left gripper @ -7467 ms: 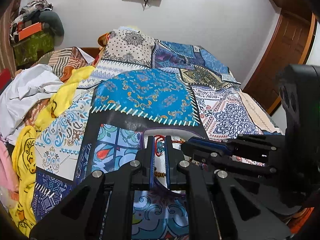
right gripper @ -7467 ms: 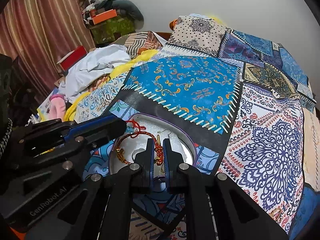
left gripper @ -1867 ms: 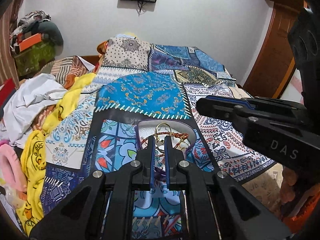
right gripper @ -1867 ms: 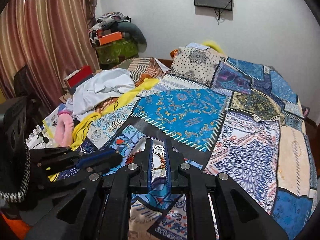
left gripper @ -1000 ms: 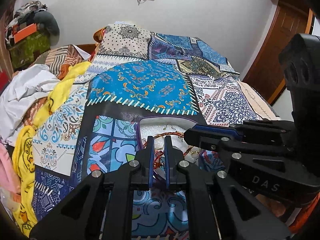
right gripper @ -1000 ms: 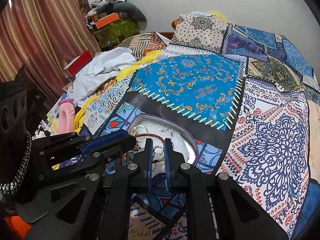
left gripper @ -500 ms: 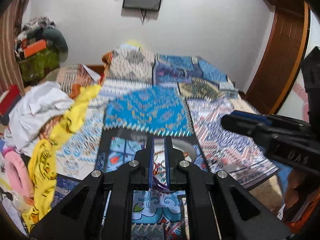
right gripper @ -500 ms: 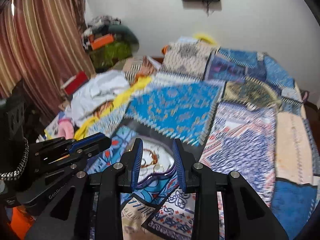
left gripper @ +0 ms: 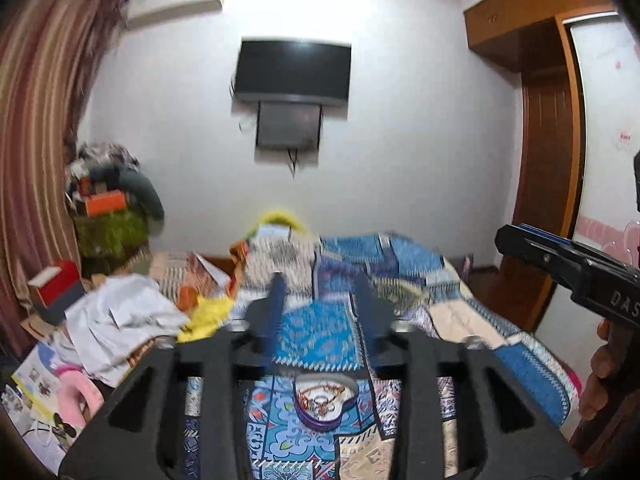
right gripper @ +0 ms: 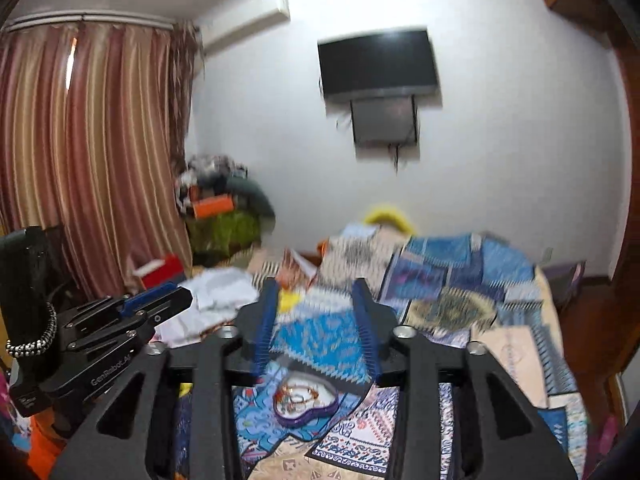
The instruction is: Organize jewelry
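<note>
A purple heart-shaped jewelry box [left gripper: 322, 404] sits open on the patchwork bedspread, with a red-orange beaded necklace, a gold ring and earrings lying on its white lining. It also shows in the right wrist view [right gripper: 304, 400]. My left gripper [left gripper: 320, 312] is open and empty, held well above and back from the box. My right gripper [right gripper: 316, 320] is open and empty too, also raised away from the box. Each gripper shows at the edge of the other's view.
The bed [left gripper: 460, 320] carries a patchwork quilt, with white and yellow clothes [left gripper: 120, 320] heaped on its left side. A TV [left gripper: 292, 72] hangs on the far wall. Striped curtains [right gripper: 92, 160] stand at left, a wooden wardrobe [left gripper: 552, 160] at right.
Both grippers have pulled up and back from the box, so it looks much smaller. The left jaws have opened; the right jaws, opening half a second ago, are now wider.
</note>
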Demonstrator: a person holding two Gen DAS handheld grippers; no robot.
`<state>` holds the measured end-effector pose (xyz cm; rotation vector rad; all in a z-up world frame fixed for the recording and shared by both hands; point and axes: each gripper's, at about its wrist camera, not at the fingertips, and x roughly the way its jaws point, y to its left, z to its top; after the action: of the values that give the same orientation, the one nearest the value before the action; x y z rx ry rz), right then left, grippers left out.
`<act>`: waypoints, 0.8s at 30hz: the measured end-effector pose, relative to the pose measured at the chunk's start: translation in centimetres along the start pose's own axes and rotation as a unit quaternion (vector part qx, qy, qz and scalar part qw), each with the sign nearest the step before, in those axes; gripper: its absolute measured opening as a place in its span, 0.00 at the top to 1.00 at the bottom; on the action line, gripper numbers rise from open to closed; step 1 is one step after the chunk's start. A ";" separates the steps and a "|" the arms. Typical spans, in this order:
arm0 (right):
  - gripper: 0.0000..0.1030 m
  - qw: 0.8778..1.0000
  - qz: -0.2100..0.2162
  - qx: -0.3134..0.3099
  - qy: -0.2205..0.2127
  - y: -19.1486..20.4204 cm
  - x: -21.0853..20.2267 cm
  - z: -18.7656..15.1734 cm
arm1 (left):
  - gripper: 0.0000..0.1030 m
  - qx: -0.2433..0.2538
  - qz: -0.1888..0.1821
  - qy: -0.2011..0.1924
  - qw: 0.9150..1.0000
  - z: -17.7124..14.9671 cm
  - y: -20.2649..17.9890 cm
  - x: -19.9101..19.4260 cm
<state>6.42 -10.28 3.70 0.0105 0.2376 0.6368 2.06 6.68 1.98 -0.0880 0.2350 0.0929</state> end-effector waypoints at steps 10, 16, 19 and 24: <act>0.09 0.997 -0.050 -0.014 -0.061 1.5 -3.6 0.1 | 0.06 0.007 0.037 -0.067 0.997 0.9 -1.2 -5.7; 0.00 0.997 -0.053 -0.011 -0.056 1.3 -3.4 -0.2 | 0.03 -0.002 0.038 -0.069 0.997 0.9 -1.0 -6.6; 0.00 0.997 -0.052 -0.006 -0.053 1.1 -3.8 -0.6 | 0.03 -0.006 0.038 -0.067 0.997 0.7 -0.9 -6.6; 0.00 0.997 -0.051 -0.005 -0.051 1.0 -4.2 -1.0 | 0.02 -0.011 0.038 -0.064 0.997 0.4 -1.0 -6.6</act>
<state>2.39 -12.00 3.69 0.0215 0.1366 0.5351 -4.15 5.22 4.02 -0.0951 0.1095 0.1762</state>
